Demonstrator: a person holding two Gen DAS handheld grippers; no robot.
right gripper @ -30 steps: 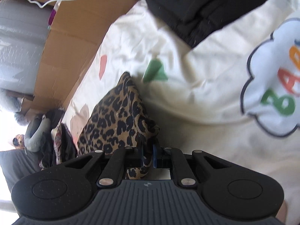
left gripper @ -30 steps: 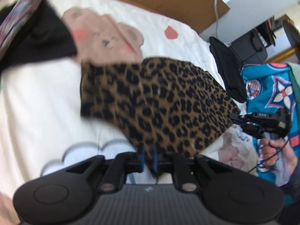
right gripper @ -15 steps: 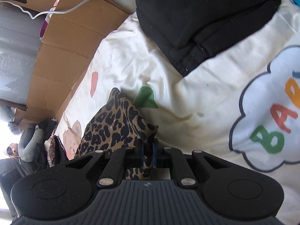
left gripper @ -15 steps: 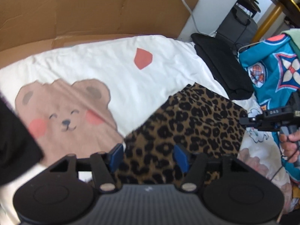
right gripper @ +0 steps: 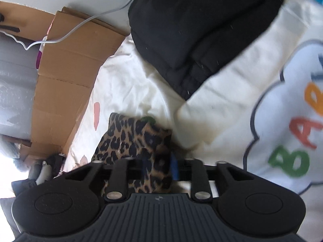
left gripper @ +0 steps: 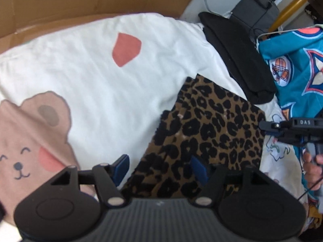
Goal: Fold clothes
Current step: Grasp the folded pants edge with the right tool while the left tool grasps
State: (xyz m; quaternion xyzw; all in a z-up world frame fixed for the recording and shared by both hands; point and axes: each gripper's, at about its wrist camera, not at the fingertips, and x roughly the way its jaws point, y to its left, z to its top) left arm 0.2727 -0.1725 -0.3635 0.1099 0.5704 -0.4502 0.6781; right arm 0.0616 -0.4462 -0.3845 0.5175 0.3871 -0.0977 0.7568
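A leopard-print garment (left gripper: 212, 125) lies folded flat on the white printed sheet (left gripper: 101, 80). My left gripper (left gripper: 159, 167) is open just above the garment's near left edge, and nothing sits between its blue pads. The right gripper (left gripper: 266, 129), held by a hand (left gripper: 310, 167), is at the garment's right edge. In the right wrist view the right gripper (right gripper: 159, 167) is partly open. A corner of the leopard garment (right gripper: 131, 139) still lies loosely between its fingers.
A folded black garment (left gripper: 238, 60) (right gripper: 201, 30) lies just beyond the leopard one. A teal patterned cloth (left gripper: 298, 64) is at the right. Cardboard (left gripper: 90, 0) (right gripper: 66, 70) borders the sheet's far side, and a white cable (right gripper: 80, 24) crosses it. Bear (left gripper: 30, 141) and cloud (right gripper: 292, 131) prints mark the sheet.
The left gripper let go of the garment and opened wide. The garment dropped flat into a fold. The right gripper's fingers, shut on a corner until now, have spread apart.
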